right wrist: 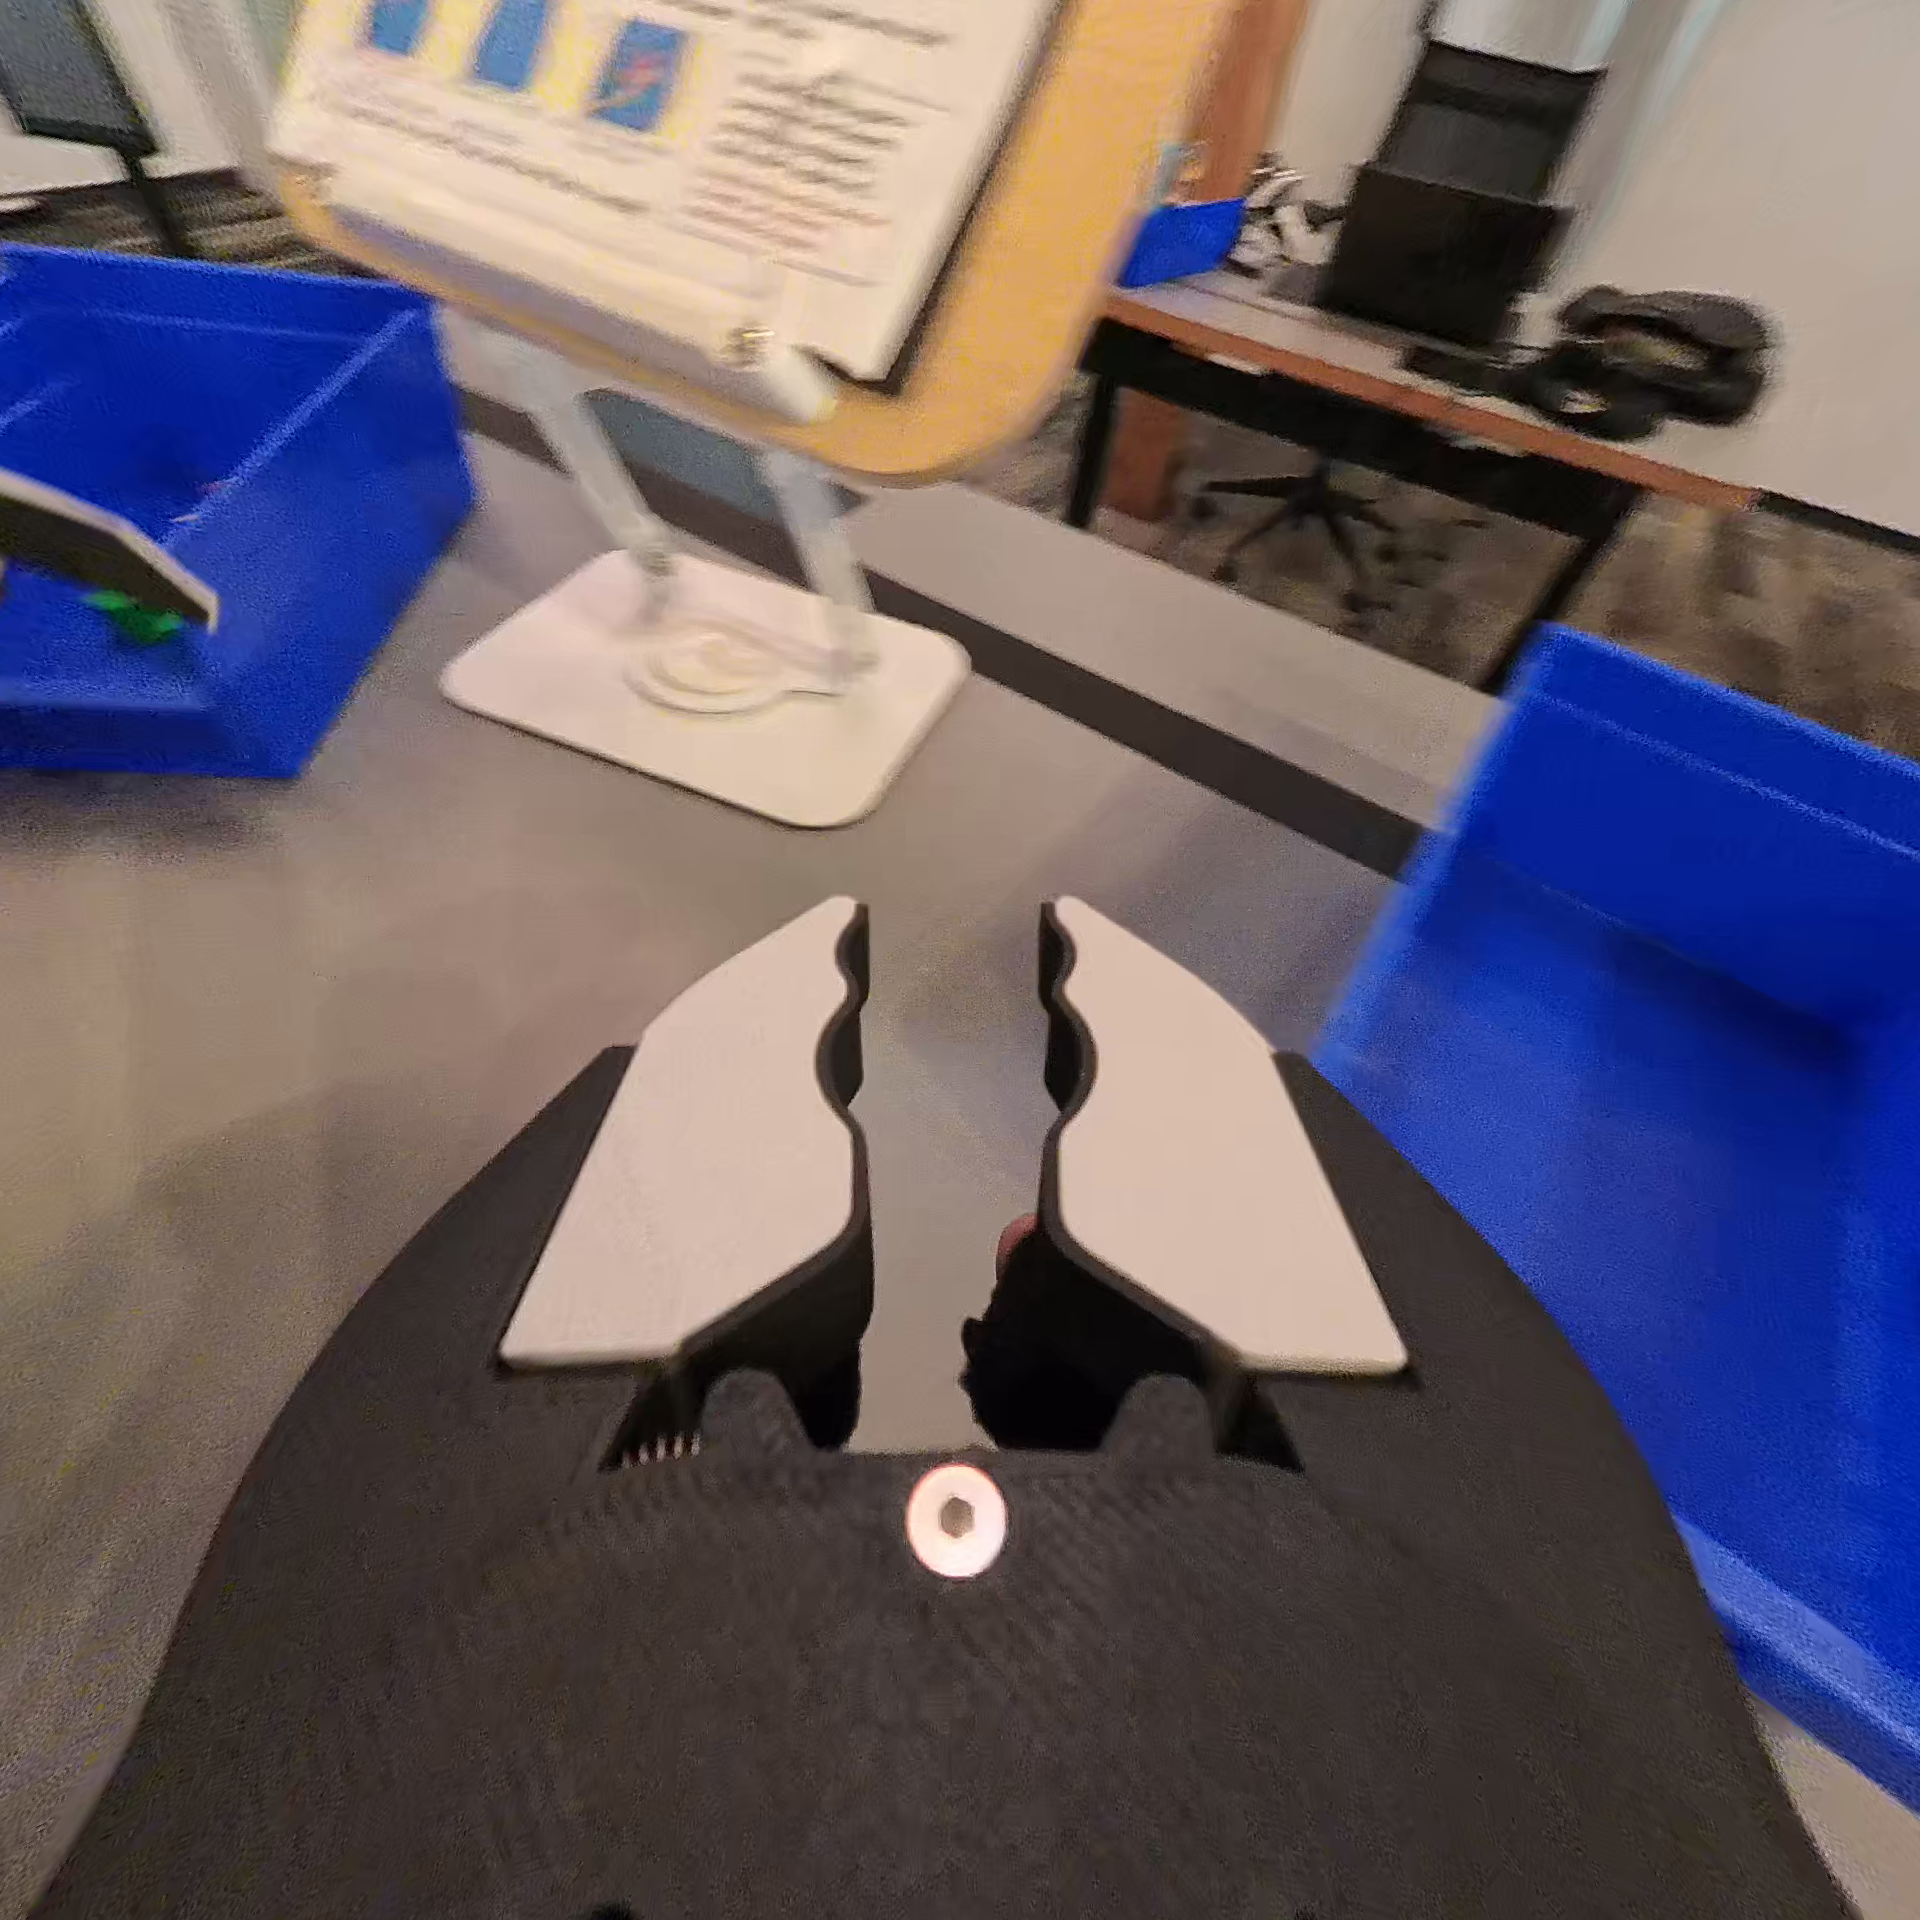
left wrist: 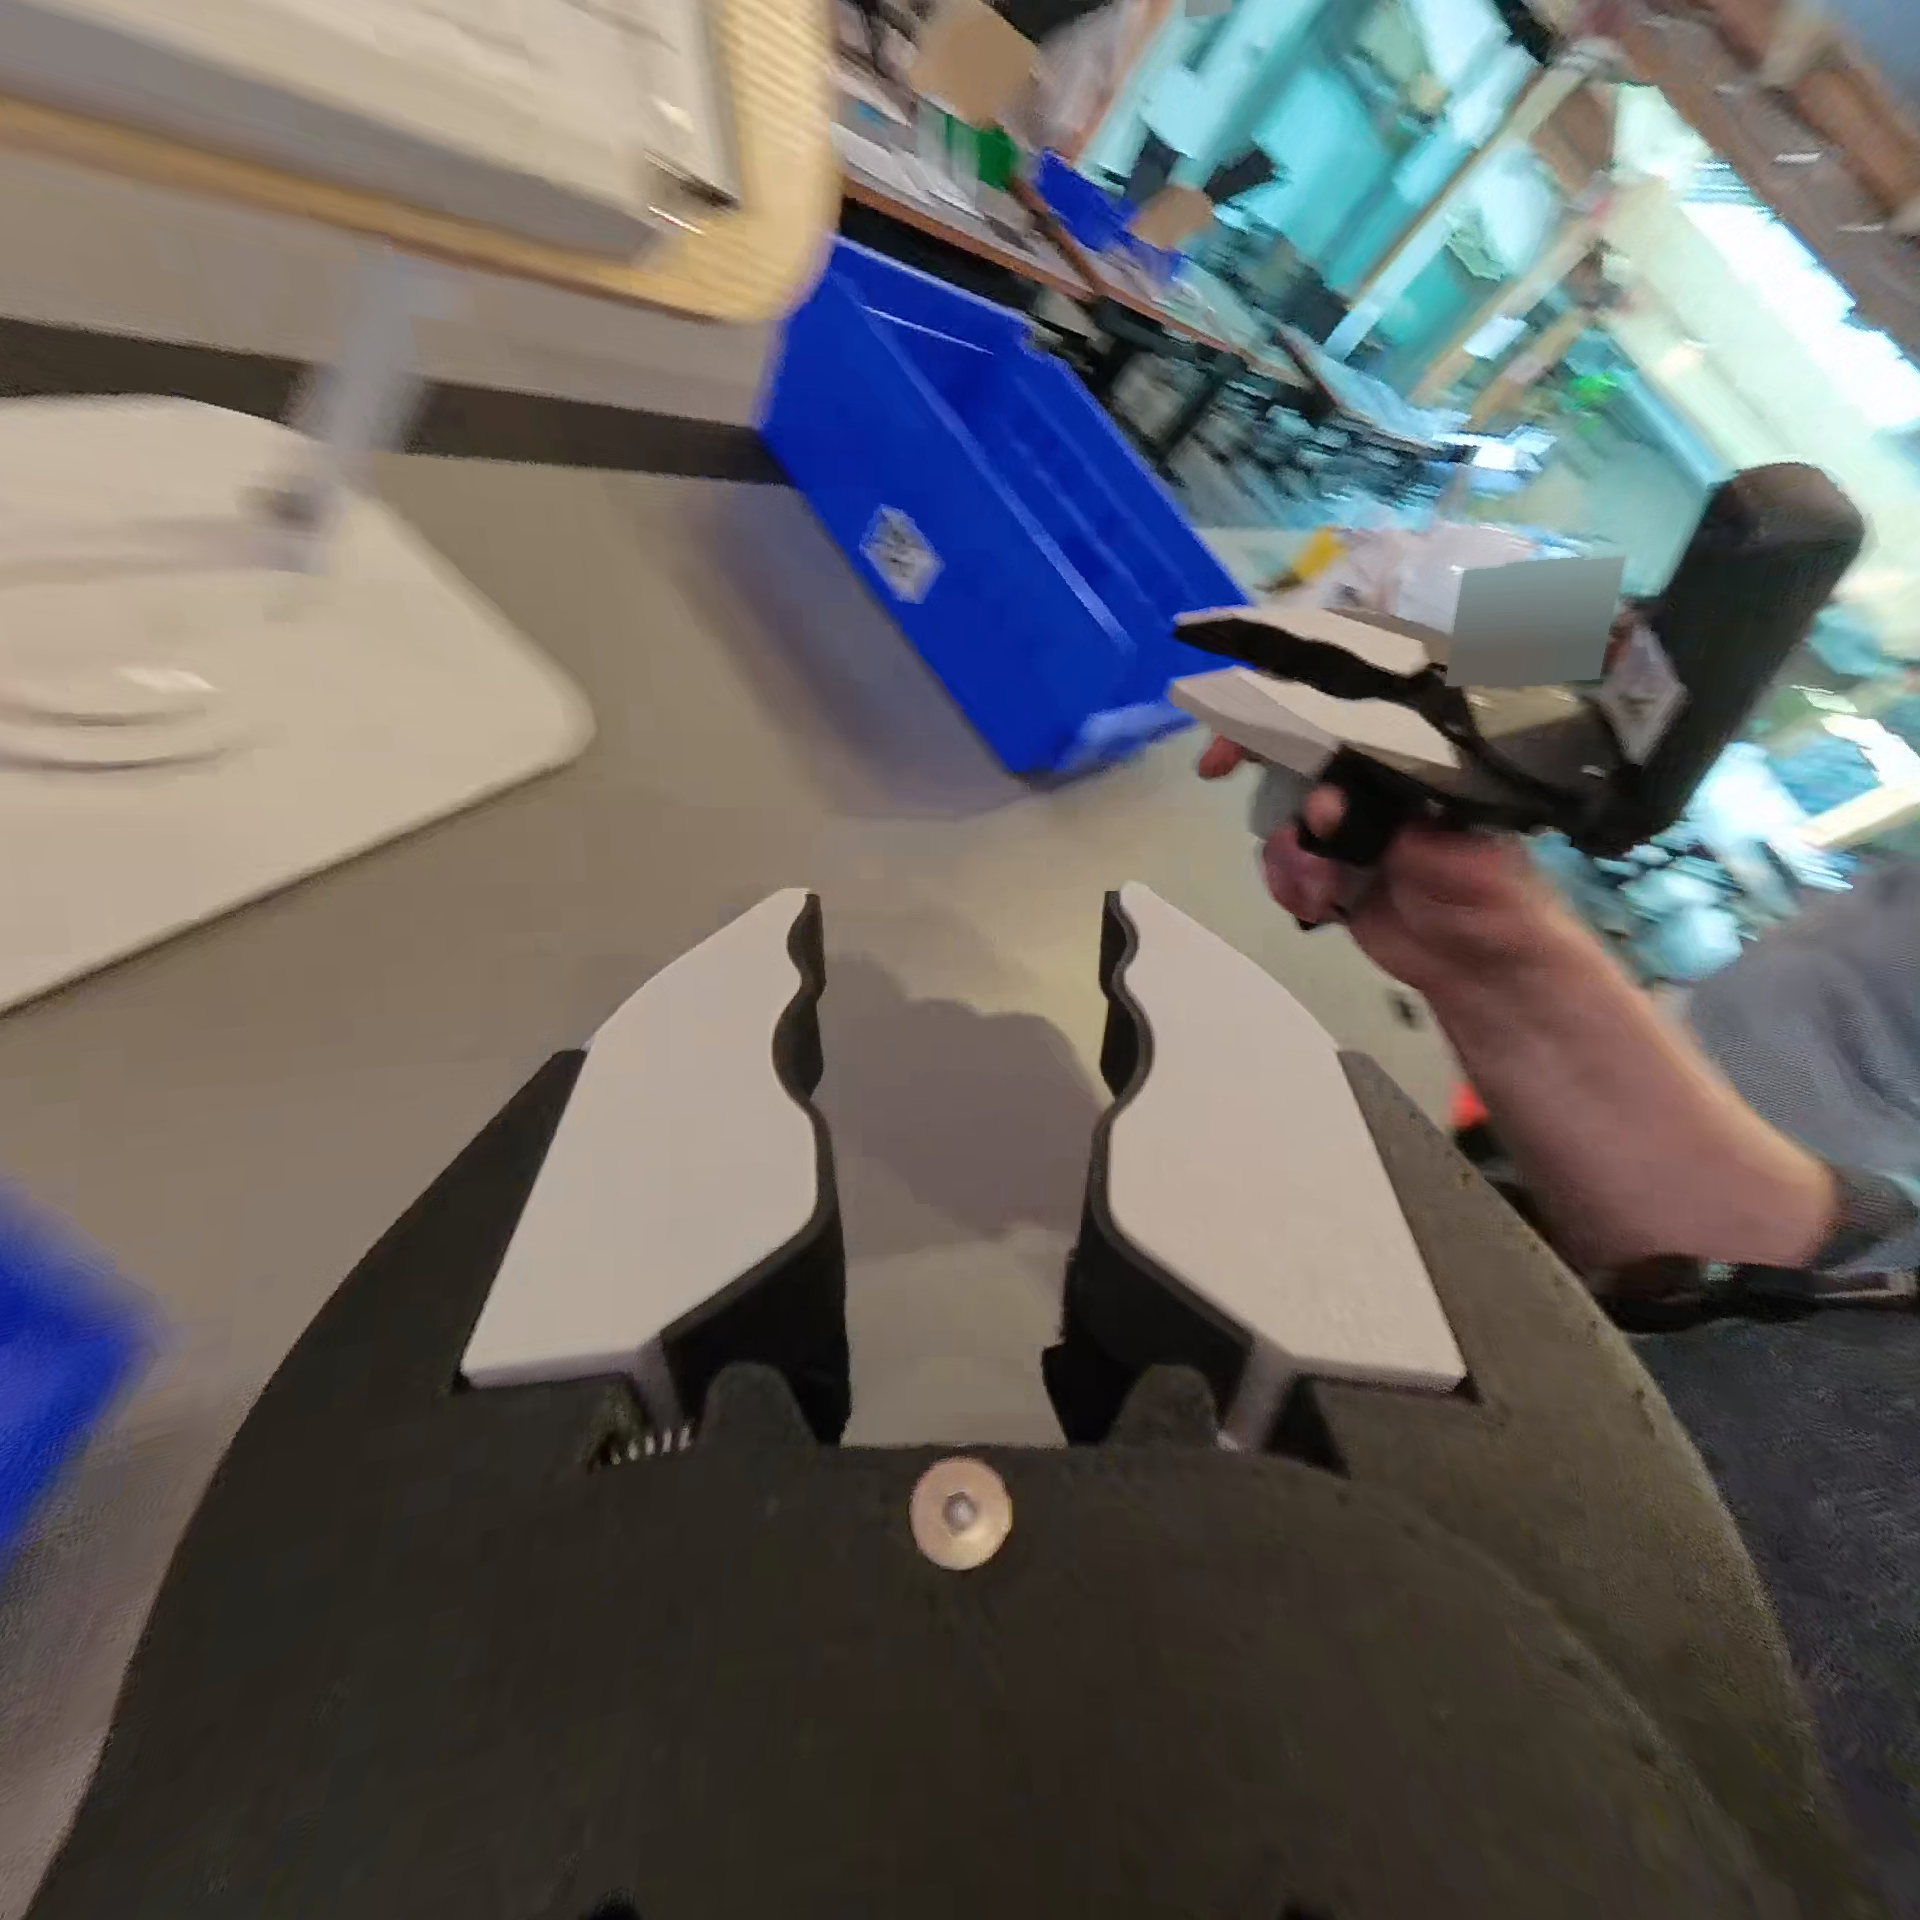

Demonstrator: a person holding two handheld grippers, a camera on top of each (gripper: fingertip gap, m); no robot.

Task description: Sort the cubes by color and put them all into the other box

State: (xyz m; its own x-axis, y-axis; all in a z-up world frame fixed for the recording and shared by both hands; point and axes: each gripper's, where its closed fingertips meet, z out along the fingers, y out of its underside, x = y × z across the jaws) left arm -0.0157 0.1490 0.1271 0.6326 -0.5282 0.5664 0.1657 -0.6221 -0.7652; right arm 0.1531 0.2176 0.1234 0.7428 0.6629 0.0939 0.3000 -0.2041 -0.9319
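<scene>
- Your left gripper [left wrist: 961, 904] stands with its jaws apart and nothing between them; only bare grey table [left wrist: 727, 810] and its own shadow show in the gap.
- Your right gripper [right wrist: 954, 912] is likewise released, jaws parted more narrowly, with bare table between the pads [right wrist: 847, 987].
- In the left wrist view, your right hand [left wrist: 1455, 894] holds that gripper sideways, its fingers pointing toward the near end of a blue box [left wrist: 935, 499].
- That blue box lies on the table with its long axis running away from you, from the near right corner back toward the upper left; its open top faces up.
- A second blue box [right wrist: 312, 582] sits well apart from the first, on the far left in the right wrist view; its long axis is hard to judge through the blur.
- A small green piece [right wrist: 140, 615], possibly one of the cubes, shows in that second box, just under the tip of your left gripper; too blurred to tell which way it points.
- Between the boxes stands a white stand [right wrist: 727, 717] carrying a tilted board [right wrist: 1039, 312] with paper sheets.
</scene>
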